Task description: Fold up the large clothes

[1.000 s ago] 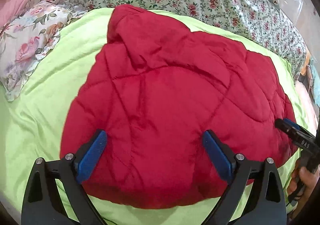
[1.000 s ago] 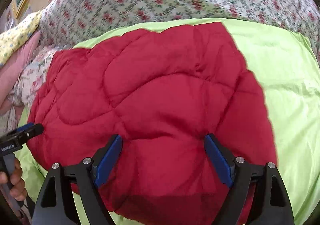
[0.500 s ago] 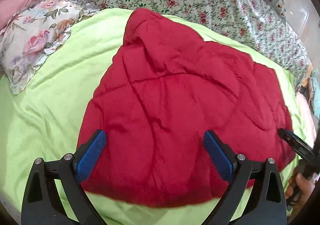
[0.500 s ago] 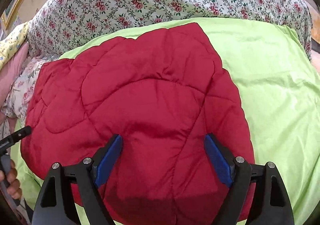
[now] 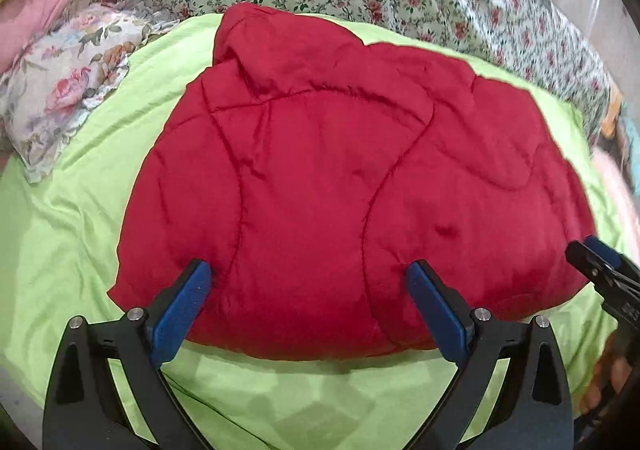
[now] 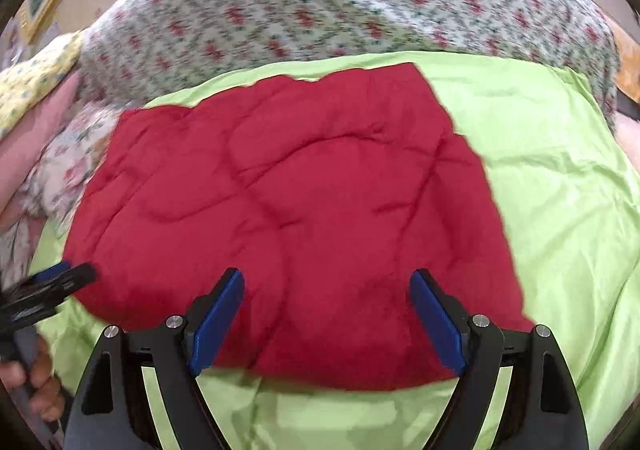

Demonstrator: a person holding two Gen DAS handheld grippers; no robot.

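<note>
The red quilt (image 5: 340, 189) lies folded and flat on the green sheet (image 5: 60, 250) of the bed, near its front edge. Both hand-held grippers angle downward over the quilt's near edge — the left hand-held gripper (image 5: 308, 274) with jaws spread wide, gripping nothing, the right hand-held gripper (image 6: 326, 282) likewise released. A hand (image 6: 36, 382) grips the left tool's handle at the quilt's left side.

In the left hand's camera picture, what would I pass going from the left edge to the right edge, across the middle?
Flowered pillow → green sheet → red quilted jacket → tip of the right gripper.
</note>
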